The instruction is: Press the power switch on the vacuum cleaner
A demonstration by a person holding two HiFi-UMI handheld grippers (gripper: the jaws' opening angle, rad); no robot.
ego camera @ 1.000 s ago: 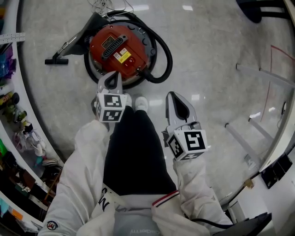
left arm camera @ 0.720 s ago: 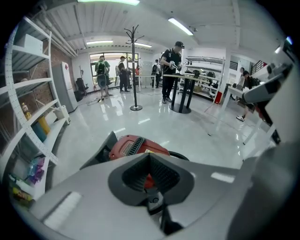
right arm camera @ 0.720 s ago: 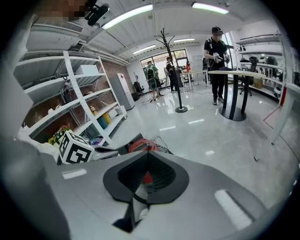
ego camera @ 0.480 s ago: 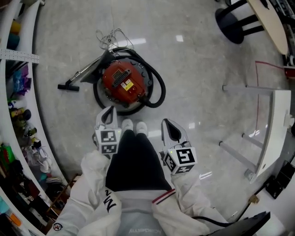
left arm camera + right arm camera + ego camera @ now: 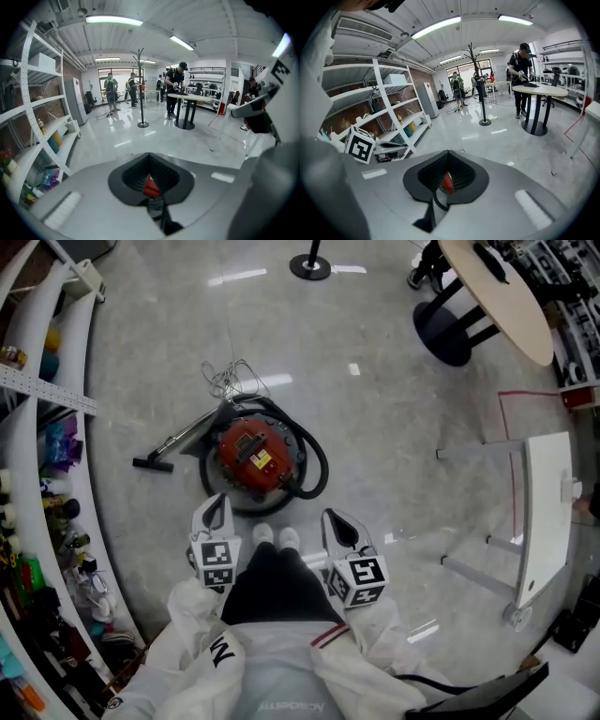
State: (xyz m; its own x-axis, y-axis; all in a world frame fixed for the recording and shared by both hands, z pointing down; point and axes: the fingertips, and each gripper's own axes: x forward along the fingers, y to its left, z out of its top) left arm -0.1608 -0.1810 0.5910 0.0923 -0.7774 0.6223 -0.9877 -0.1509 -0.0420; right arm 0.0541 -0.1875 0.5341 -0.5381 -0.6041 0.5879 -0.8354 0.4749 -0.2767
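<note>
Nothing legible; the yellow label [image 5: 263,461] on the vacuum cleaner [image 5: 246,448] looks printed, yet unreadably small.

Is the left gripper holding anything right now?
No, the left gripper has its jaws shut together, with nothing held between them.

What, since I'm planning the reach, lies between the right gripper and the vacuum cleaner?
In the head view: the black hose curving round the vacuum cleaner, then a short strip of bare floor before the right gripper.
</note>
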